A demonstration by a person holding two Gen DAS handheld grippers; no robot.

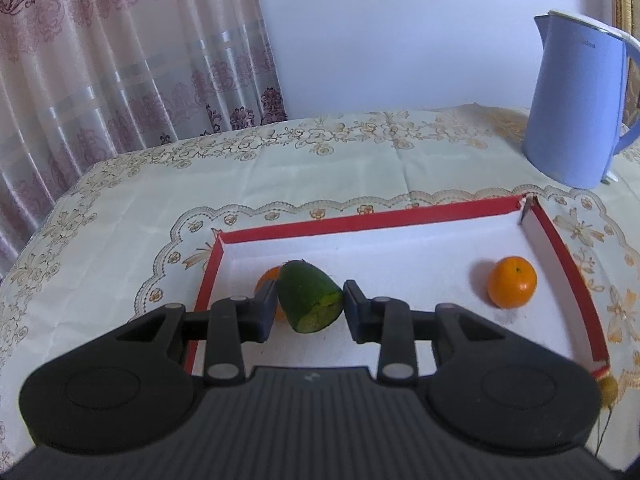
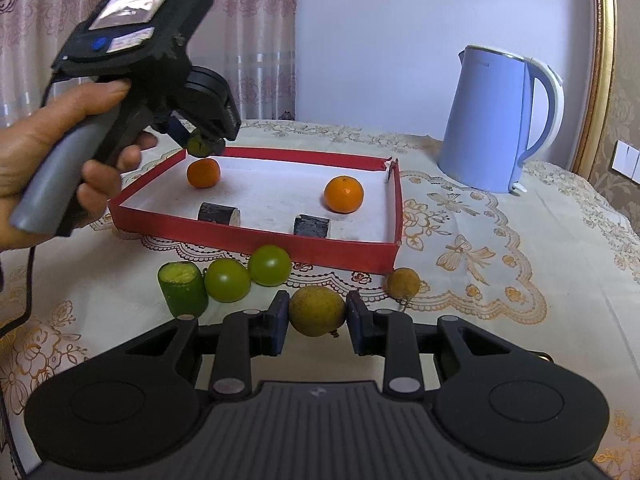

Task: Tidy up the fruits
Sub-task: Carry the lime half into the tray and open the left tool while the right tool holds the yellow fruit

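1. Fruits are split between the red-walled tray and the tablecloth in front of it. Two oranges already lie inside, one toward the far left corner and one toward the right, along with two dark cut pieces.
2. The left gripper is clamped on a green cut piece, held over the tray just in front of the left orange. From the right wrist view it hangs clear of the tray floor.
3. The right gripper is closed on a yellow-brown round fruit, low over the cloth in front of the tray.
4. Still outside are another green cut piece, two green round fruits and a small brown fruit by the tray's near right corner.
5. Risk: letting the green piece go from this height could make it tumble against the orange below and set it rolling.
6. Risk: the grip is across a tapered, slanted shape, so the piece may twist or slip out early.
7. Risk: lifting the round fruit over the near wall too low could catch the rim and shift the light tray.
8. Risk: both grippers working one tray may crowd each other.
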